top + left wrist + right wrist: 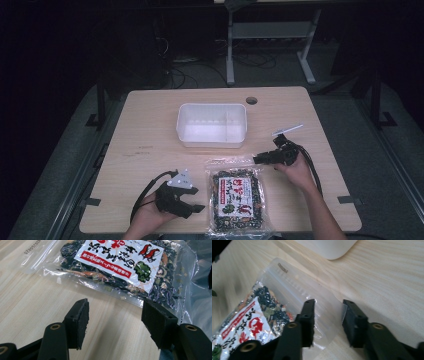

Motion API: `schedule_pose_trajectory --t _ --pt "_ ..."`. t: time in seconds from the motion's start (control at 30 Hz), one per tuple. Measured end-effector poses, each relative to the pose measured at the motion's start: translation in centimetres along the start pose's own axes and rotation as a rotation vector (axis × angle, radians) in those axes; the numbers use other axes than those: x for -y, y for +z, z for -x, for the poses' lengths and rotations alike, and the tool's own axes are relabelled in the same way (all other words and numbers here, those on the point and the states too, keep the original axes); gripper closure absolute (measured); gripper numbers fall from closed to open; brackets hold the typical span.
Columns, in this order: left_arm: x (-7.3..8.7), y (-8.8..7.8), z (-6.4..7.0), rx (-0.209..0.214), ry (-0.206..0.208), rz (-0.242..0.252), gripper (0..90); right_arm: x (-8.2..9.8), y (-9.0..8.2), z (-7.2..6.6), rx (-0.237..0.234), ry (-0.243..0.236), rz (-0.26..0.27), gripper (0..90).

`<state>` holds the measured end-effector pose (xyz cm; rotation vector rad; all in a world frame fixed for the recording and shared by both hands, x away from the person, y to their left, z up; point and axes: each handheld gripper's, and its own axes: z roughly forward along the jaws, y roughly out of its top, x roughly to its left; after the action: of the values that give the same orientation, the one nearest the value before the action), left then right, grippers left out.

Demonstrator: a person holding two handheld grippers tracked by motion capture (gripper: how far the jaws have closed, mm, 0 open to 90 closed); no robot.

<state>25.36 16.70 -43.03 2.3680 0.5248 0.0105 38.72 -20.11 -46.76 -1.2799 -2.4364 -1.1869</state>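
Your left hand-held gripper [192, 200], jaws apart & empty, sits just left of the snack bag [236, 200] lying flat on the bench [150, 125], long axis front-to-back. Right hand-held gripper [260, 159], also released, straddles the bag's clear top-right corner, so it's nearer. White tub [212, 125] behind.

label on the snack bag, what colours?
White label with black script, a red banner and red shrimp drawings, on the clear plastic snack bag; clearest in the left gripper view.
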Motion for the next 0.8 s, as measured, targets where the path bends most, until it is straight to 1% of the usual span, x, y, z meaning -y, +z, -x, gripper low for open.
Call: schedule_pose_trajectory --t 0.03,0.1,0.2,0.27,0.37,0.43,0.47,0.5,0.53,0.57,0.6,0.63,0.67,0.7,0.73,0.77,0.8 --pt "0.0 0.0 -0.1 -0.002 -0.004 0.002 37.8 0.0 0.1 0.0 -0.003 -0.003 -0.004 71.5" --pt "0.1 0.1 -0.2 -0.004 -0.01 0.002 37.0 0.0 0.1 0.1 -0.001 -0.007 -0.002 81.3" --pt "0.1 0.2 -0.3 -0.006 -0.015 0.0 36.0 0.0 -0.1 0.4 -0.036 -0.001 0.008 89.2" --pt "0.1 0.2 -0.4 -0.006 -0.019 -0.002 35.2 0.1 -0.2 0.5 -0.055 0.007 0.01 90.0" --pt "0.1 0.5 -0.6 -0.01 -0.035 -0.001 33.5 0.1 -0.5 0.6 -0.082 0.009 0.03 90.0" --pt "0.0 0.7 -0.8 -0.011 -0.053 0.002 31.0 0.1 -0.9 0.5 -0.087 0.002 0.043 90.0" --pt "0.0 0.7 -0.8 -0.011 -0.053 0.002 29.7 0.1 -0.9 0.5 -0.087 0.002 0.043 90.0" --pt "0.0 0.9 -1.1 -0.011 -0.064 0.0 28.8 0.0 -1.4 0.2 -0.094 -0.009 0.061 90.0" --pt "0.0 0.9 -1.1 -0.011 -0.064 0.0 27.8 0.0 -1.4 0.2 -0.094 -0.009 0.061 90.0" --pt "0.0 1.0 -1.2 -0.014 -0.072 -0.005 26.3 0.0 -2.1 -0.1 -0.102 -0.019 0.084 90.0" --pt "0.0 1.2 -1.3 -0.011 -0.088 -0.006 25.6 -0.1 -2.5 -0.2 -0.107 -0.023 0.098 90.0" --pt "0.0 1.2 -1.3 -0.011 -0.088 -0.006 25.6 -0.1 -2.8 -0.3 -0.113 -0.025 0.111 90.0" --pt "0.0 1.3 -1.3 -0.008 -0.097 -0.003 25.6 -0.1 -2.8 -0.3 -0.113 -0.025 0.111 90.0" --pt "0.1 1.4 -1.4 -0.003 -0.107 -0.001 25.5 -0.1 -3.2 -0.4 -0.117 -0.029 0.122 90.0" --pt "0.1 1.4 -1.5 0.002 -0.114 -0.003 24.2 -0.2 -3.9 -0.6 -0.12 -0.039 0.14 90.0" --pt "0.0 1.5 -1.6 0.007 -0.124 0.003 23.9 -0.3 -4.2 -0.8 -0.123 -0.042 0.146 90.0" --pt "0.0 1.5 -1.6 0.007 -0.124 0.003 23.6 -0.4 -4.6 -1.0 -0.124 -0.048 0.157 90.0"
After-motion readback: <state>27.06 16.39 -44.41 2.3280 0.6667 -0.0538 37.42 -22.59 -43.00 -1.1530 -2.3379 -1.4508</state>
